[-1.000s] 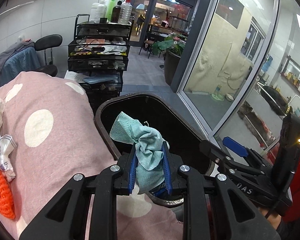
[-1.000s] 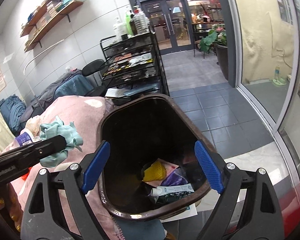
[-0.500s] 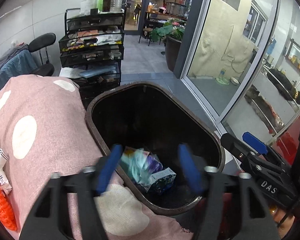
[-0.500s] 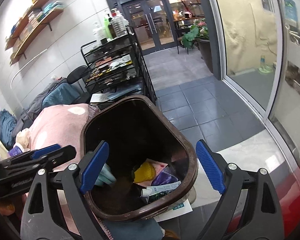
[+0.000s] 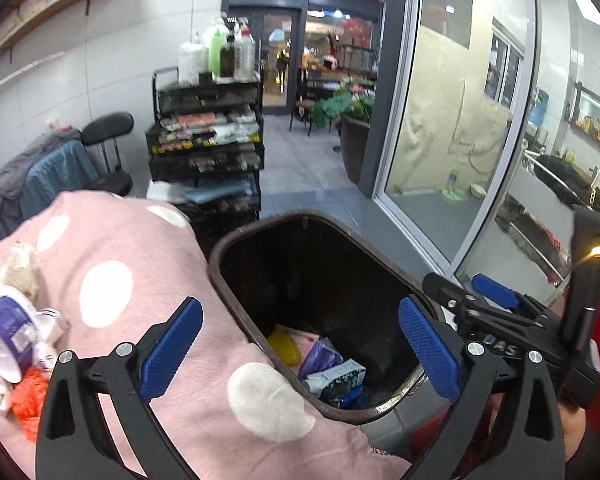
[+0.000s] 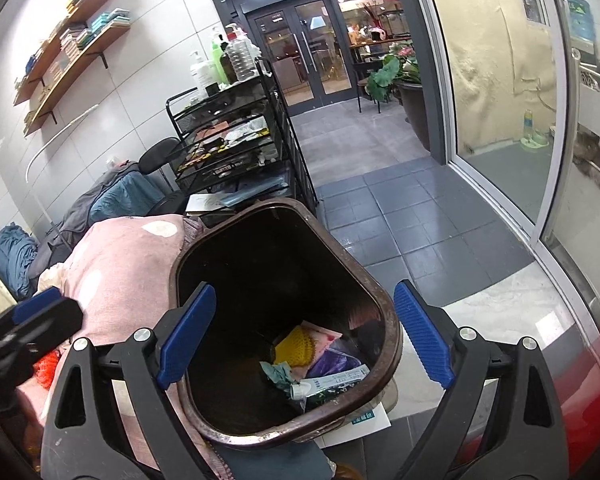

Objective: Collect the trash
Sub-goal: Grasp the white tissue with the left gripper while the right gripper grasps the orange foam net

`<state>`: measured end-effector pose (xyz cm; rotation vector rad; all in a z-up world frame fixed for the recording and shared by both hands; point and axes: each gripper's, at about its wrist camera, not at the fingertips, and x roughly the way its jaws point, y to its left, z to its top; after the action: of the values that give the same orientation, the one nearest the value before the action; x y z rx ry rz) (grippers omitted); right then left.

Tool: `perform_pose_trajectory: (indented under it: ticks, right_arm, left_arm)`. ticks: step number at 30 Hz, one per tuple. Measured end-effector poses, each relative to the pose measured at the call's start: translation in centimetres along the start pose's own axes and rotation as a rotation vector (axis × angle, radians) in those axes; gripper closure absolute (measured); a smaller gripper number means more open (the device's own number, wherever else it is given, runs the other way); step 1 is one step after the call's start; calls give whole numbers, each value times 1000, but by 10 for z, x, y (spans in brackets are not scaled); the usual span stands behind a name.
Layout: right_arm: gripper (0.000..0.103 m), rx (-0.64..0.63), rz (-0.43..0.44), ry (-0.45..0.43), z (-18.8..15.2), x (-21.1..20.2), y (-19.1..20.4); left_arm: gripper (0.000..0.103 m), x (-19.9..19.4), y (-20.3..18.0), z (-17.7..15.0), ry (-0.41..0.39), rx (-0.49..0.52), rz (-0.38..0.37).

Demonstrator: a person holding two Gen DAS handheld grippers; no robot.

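Note:
A dark brown trash bin [image 5: 236, 240] [image 6: 392, 336] stands beside a pink polka-dot cover [image 5: 112, 248] [image 6: 128, 252]. Inside lie a yellow mesh piece [image 6: 296, 346], purple wrapper [image 6: 332, 362], a tube [image 6: 328, 382] and a teal cloth [image 6: 278, 372]. My left gripper [image 5: 300, 350] is open and empty over the bin's near rim. My right gripper [image 6: 306, 336] is open and empty above the bin. On the cover at the left lie a white-and-purple cup [image 5: 6, 332], crumpled white paper [image 5: 18, 266] and an orange mesh [image 5: 26, 396].
A black wire rack [image 5: 206, 148] [image 6: 228, 140] with bottles on top stands behind the bin. A black chair [image 5: 108, 152] with draped clothes is at the left. Glass doors [image 5: 452, 120] run along the right. The floor is grey tile [image 6: 404, 208].
My left gripper opened and let go of the teal cloth, which now lies in the bin. The left gripper then drew back left over the cover. The right gripper stayed open, shifting slightly.

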<state>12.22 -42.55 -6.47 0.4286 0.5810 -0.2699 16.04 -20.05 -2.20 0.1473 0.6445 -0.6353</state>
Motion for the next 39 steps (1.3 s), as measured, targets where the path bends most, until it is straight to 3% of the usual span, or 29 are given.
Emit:
perform_pose_trajectory:
  ticks: [16, 30, 39]
  right_arm:
    - [12, -114, 104, -31, 1, -12, 47]
    - [12, -298, 271, -10, -10, -18, 119]
    - [12, -395, 416, 41, -22, -20, 174]
  left_arm:
    - [5, -57, 25, -15, -117, -49, 88]
    - [6, -89, 72, -48, -114, -143, 219]
    - [6, -119, 123, -77, -102, -255, 308]
